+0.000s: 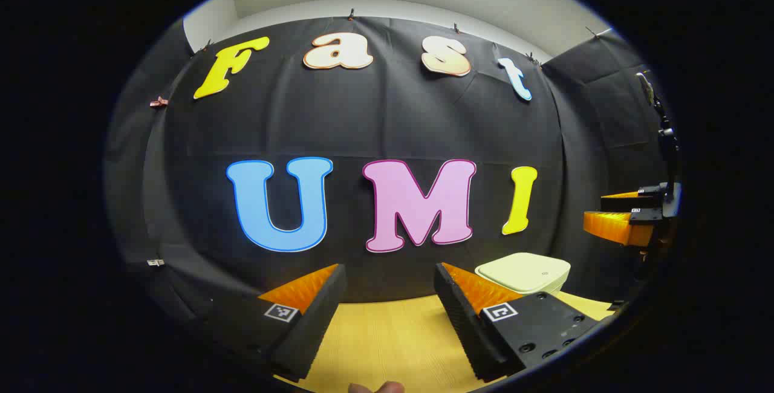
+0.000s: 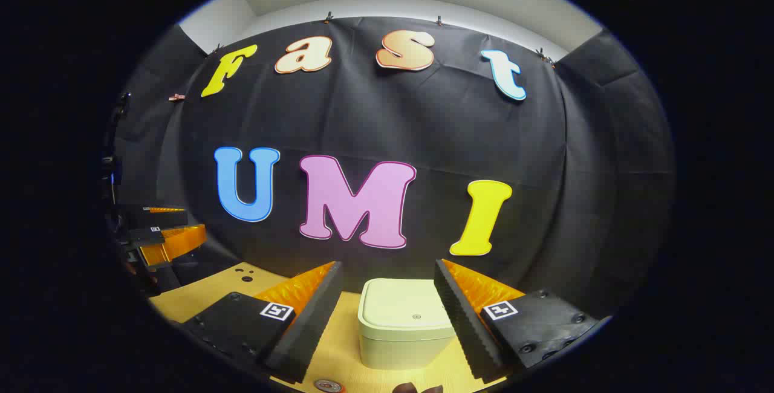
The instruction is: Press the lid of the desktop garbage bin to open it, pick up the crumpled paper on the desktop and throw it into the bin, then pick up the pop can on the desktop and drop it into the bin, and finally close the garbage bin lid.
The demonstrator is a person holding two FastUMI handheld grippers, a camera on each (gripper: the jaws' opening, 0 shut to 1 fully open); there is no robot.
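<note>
A black cloth wall (image 1: 387,127) backs the booth, with a pale ceiling strip above it and a light wooden desktop (image 1: 387,338) running along its foot. On that desktop stands one desktop garbage bin (image 2: 404,326), a squat cream box with rounded corners, its flat lid (image 2: 404,307) shut and level on top. There are two grippers. In the right gripper view the right gripper (image 2: 387,302) hangs above the desktop with its two fingers spread wide, holding nothing; the bin sits straight ahead in the gap between them, farther off and touching neither. In the left gripper view the left gripper (image 1: 390,302) is likewise opened wide and empty over bare wood, and the same bin (image 1: 525,272) shows beyond its right-hand finger, near the wall. Each view also catches the other gripper off at its edge: the right gripper (image 1: 626,214) at the far right of the left gripper view, and the left gripper (image 2: 160,233) at the far left of the right gripper view, both held up off the desktop. At the very bottom of the right gripper view a small round object (image 2: 328,386) peeks in, too cut off to tell what it is.
</note>
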